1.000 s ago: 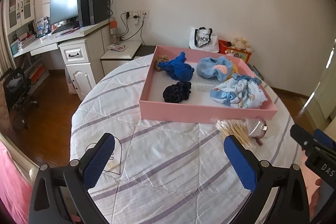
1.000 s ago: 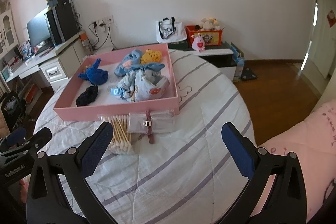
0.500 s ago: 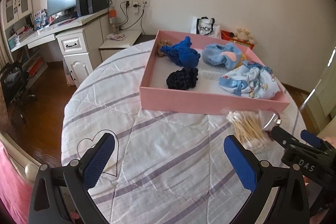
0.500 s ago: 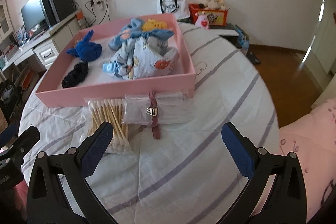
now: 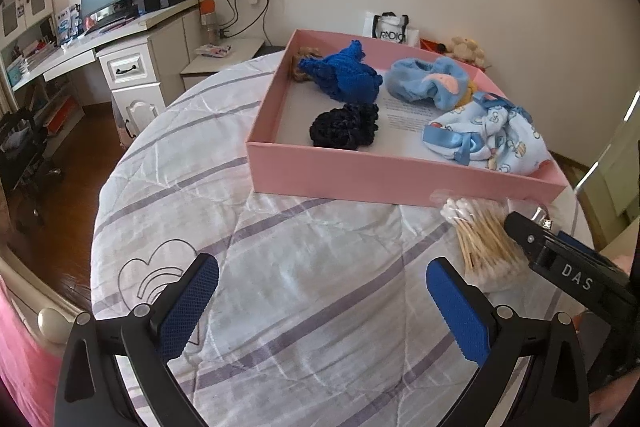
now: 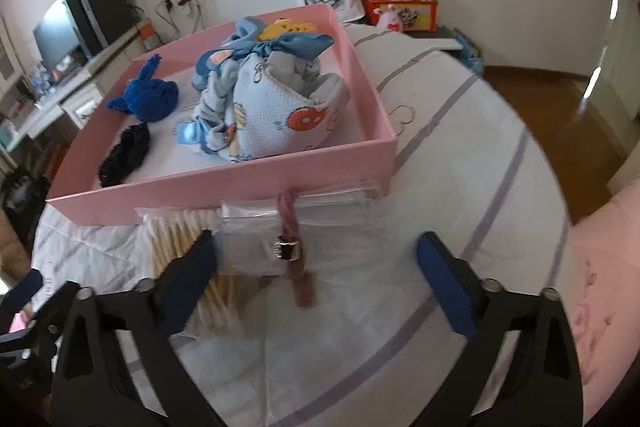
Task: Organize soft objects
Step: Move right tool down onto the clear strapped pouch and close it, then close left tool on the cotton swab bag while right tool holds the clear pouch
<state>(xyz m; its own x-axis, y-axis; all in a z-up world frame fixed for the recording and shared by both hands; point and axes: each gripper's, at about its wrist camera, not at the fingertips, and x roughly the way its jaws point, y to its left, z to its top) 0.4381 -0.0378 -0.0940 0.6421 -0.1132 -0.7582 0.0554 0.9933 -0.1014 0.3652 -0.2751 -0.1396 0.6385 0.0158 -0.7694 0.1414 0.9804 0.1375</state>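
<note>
While left tongs (image 5: 322, 283) gape empty, right tongs (image 6: 316, 259) are closing around clear pouch (image 6: 320, 223).

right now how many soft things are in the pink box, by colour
Royal blue knit piece: 1
Black scrunchie: 1
Light blue fleece piece: 1
Light blue printed baby cloth bundle: 1
Yellow piece: 1
Brown piece in the far corner: 1
Total in the pink box: 6

The bundle may hold more than one piece; I cannot tell.
</note>
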